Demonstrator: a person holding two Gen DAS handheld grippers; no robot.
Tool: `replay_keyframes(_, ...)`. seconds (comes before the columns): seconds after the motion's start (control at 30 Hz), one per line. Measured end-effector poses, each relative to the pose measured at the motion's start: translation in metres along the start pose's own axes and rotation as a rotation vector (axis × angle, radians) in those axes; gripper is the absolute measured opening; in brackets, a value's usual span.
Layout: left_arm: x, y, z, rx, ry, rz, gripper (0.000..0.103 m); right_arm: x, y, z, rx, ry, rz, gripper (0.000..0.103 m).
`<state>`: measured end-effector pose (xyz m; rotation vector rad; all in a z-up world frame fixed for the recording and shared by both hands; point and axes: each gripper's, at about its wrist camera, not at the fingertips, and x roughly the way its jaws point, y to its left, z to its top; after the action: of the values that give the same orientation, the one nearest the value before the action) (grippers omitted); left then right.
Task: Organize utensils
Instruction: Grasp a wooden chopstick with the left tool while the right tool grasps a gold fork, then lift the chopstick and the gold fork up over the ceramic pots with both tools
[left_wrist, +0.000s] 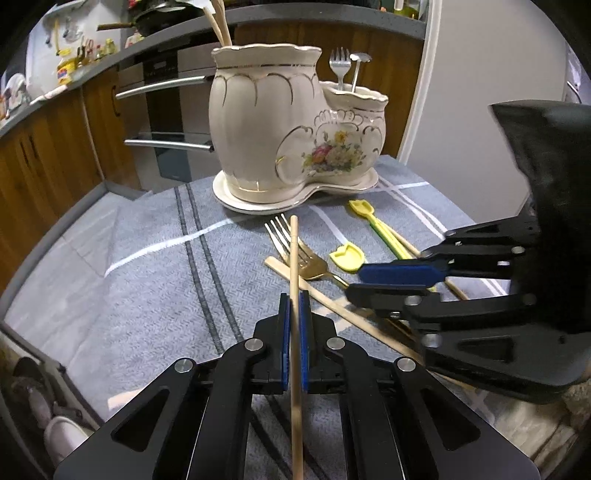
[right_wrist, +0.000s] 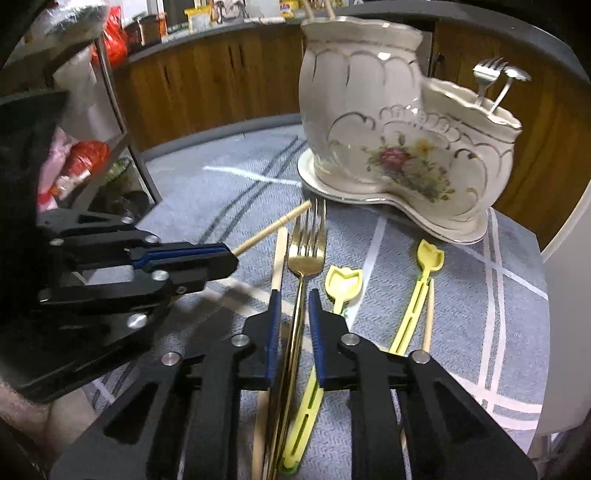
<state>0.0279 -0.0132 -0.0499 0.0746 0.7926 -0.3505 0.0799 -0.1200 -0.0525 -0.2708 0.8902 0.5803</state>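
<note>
Both grippers reach forward low: left gripper (left_wrist: 294, 306) fingers pinching a chopstick (left_wrist: 294, 258); right gripper (right_wrist: 294, 306) fingers spread astride gold forks (right_wrist: 306, 254).

Home kitchen; wooden cabinets (left_wrist: 48, 147) run under a dark countertop (left_wrist: 155, 40), with a built-in oven (left_wrist: 170, 122) between them. Frying pan (left_wrist: 147, 18) and bottles (left_wrist: 66, 68) sit on the counter; metal rack (right_wrist: 110, 122) holds packaged groceries.
</note>
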Motion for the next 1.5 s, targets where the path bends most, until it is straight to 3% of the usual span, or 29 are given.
replay_keyframes(0.27,-0.008,0.005,-0.003,-0.007,-0.019,-0.010,0.005,0.014,0.004,0.006,-0.008,0.050,-0.059,0.011)
replay_keyframes(0.53,-0.013,0.011,-0.004,-0.022,-0.036,-0.008,0.005,0.011,0.005,0.005,0.022,0.006,-0.052,0.005)
replay_keyframes(1.0,-0.030,0.029,0.006,-0.100,-0.154,0.034,0.005,-0.078,-0.007,-0.027,0.026,-0.327,-0.012,0.005)
replay_keyframes(1.27,-0.055,0.017,0.011,-0.080,-0.284,-0.006,0.005,-0.109,-0.013,-0.029,0.047,-0.499,0.010,0.005)
replay_keyframes(1.5,-0.056,0.011,0.019,-0.079,-0.337,-0.053,0.005,-0.133,-0.026,-0.023,0.062,-0.652,0.012,0.005)
